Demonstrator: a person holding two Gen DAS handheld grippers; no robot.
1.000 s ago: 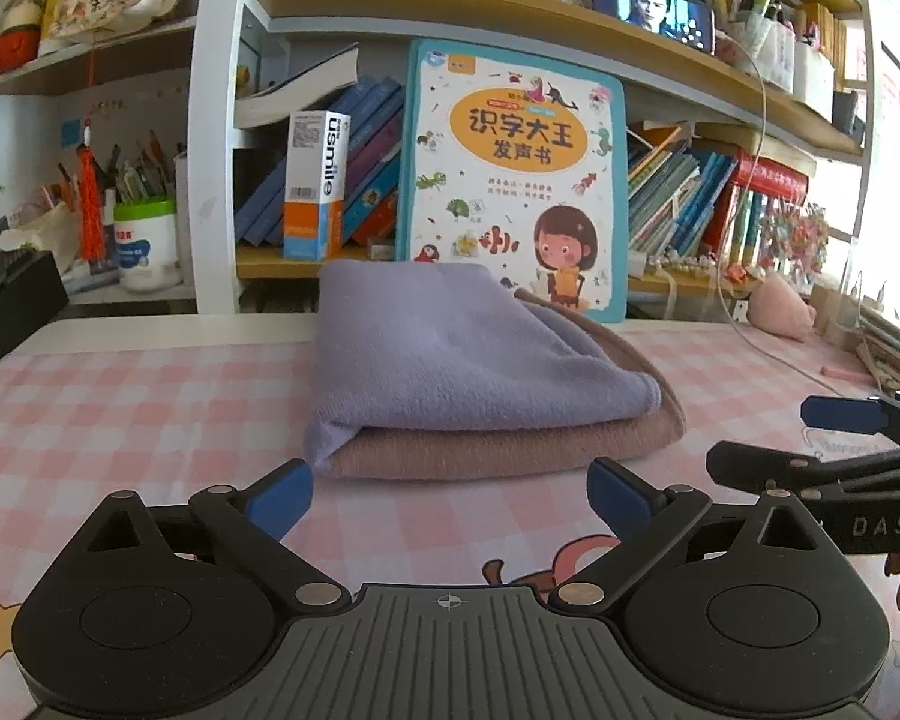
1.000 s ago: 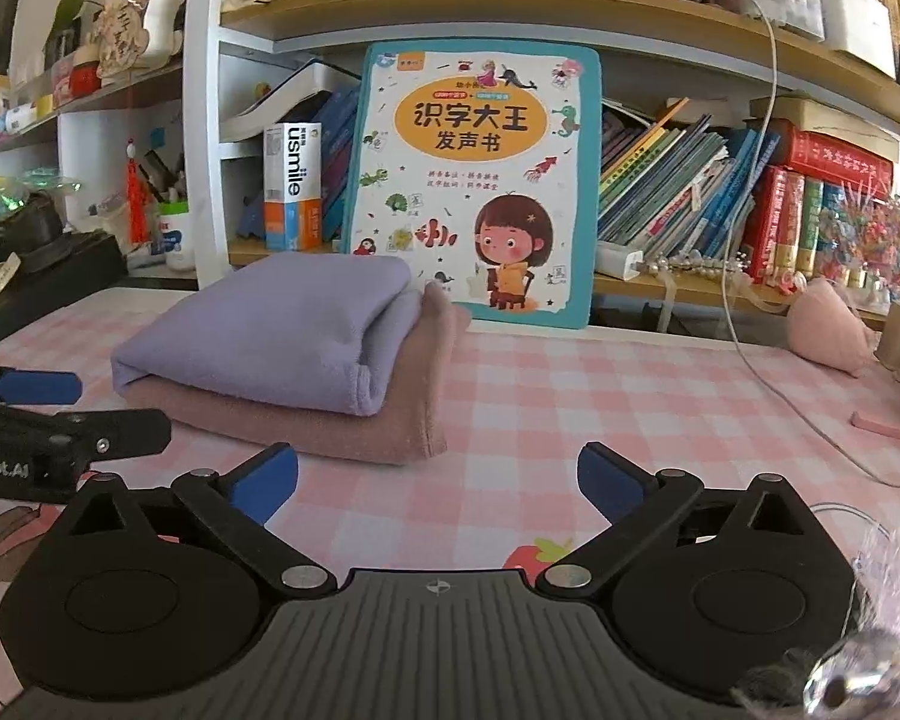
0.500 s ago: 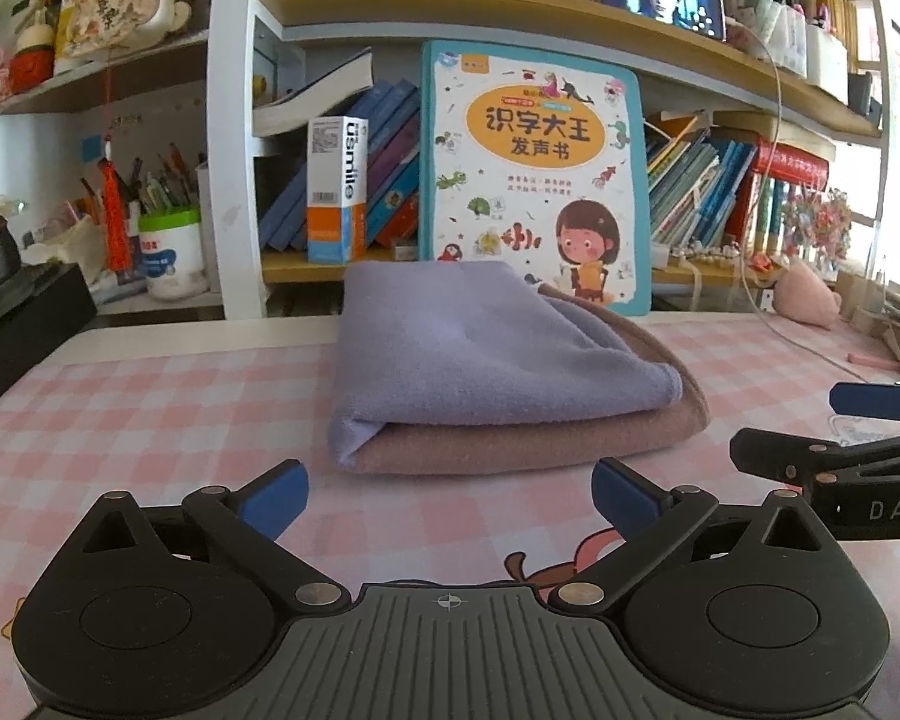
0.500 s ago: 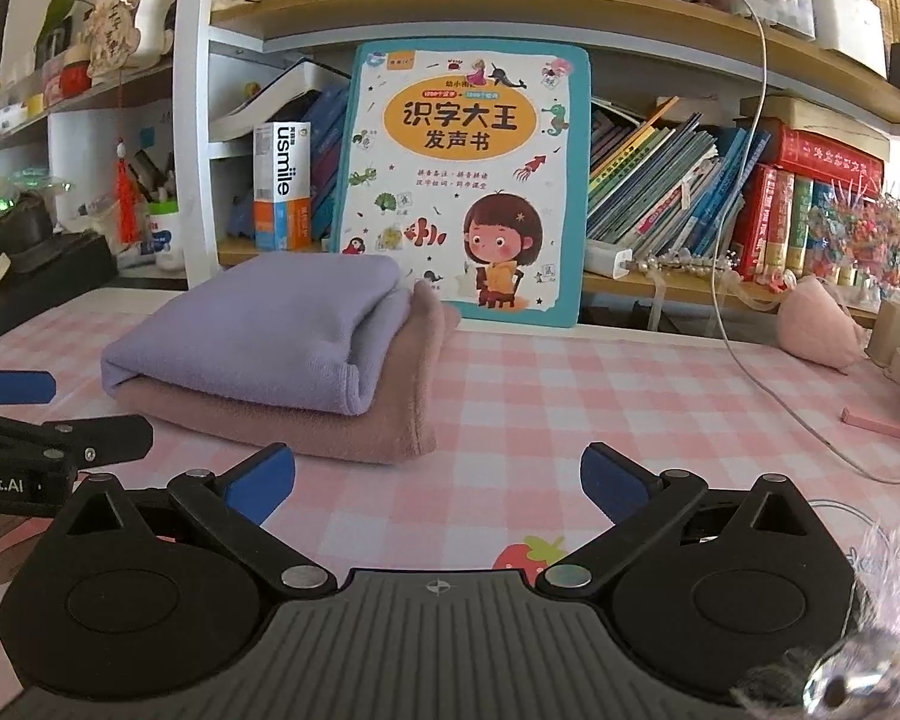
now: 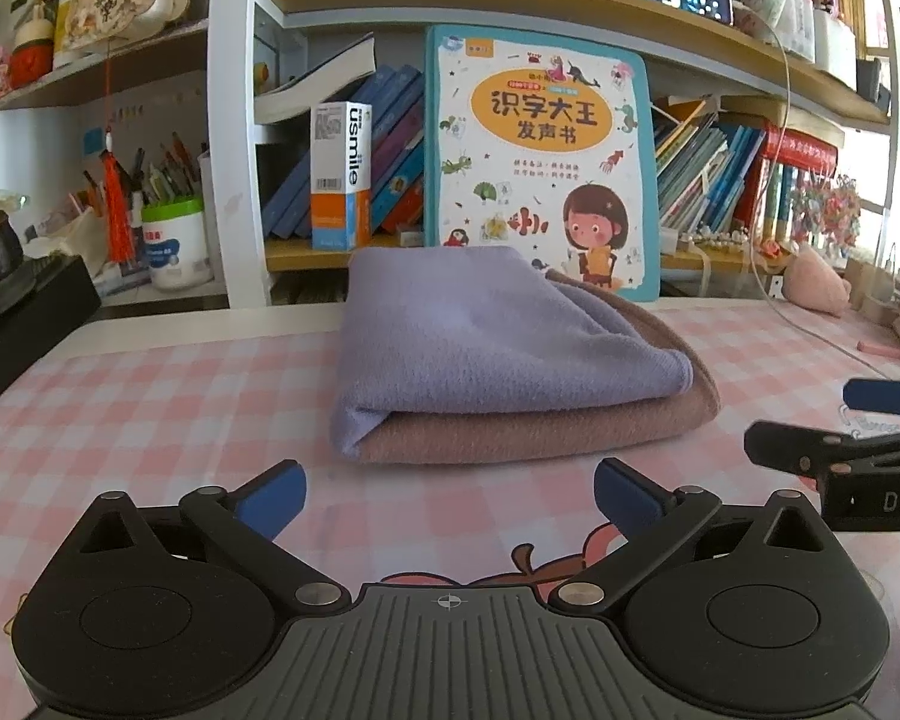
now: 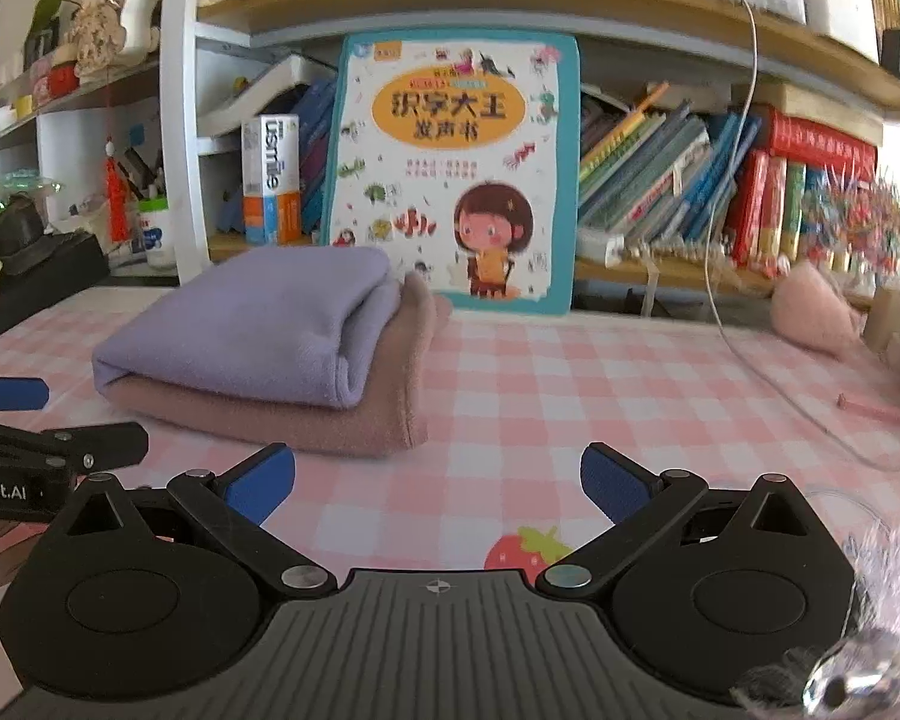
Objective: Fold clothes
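Observation:
A folded lilac cloth (image 5: 486, 336) (image 6: 258, 324) lies on top of a folded brown cloth (image 5: 528, 426) (image 6: 306, 414) on the pink checked tablecloth (image 5: 150, 414) (image 6: 570, 384). My left gripper (image 5: 447, 495) stands open just in front of the stack, nothing between its blue pads. My right gripper (image 6: 438, 483) is open too, in front of the stack's right corner, and holds nothing. Each gripper shows at the edge of the other's view: the right one (image 5: 858, 420) and the left one (image 6: 36, 420).
A large children's book (image 5: 540, 162) (image 6: 456, 174) leans on the bookshelf right behind the stack. A white cable (image 6: 768, 384) runs over the table at the right, near a pink plush (image 6: 810, 312). A black box (image 5: 24, 324) stands at the left edge.
Both grippers have crept a little closer to the stack and shifted slightly; the stack sits further right in each view. Both stayed open. The cloths have not moved.

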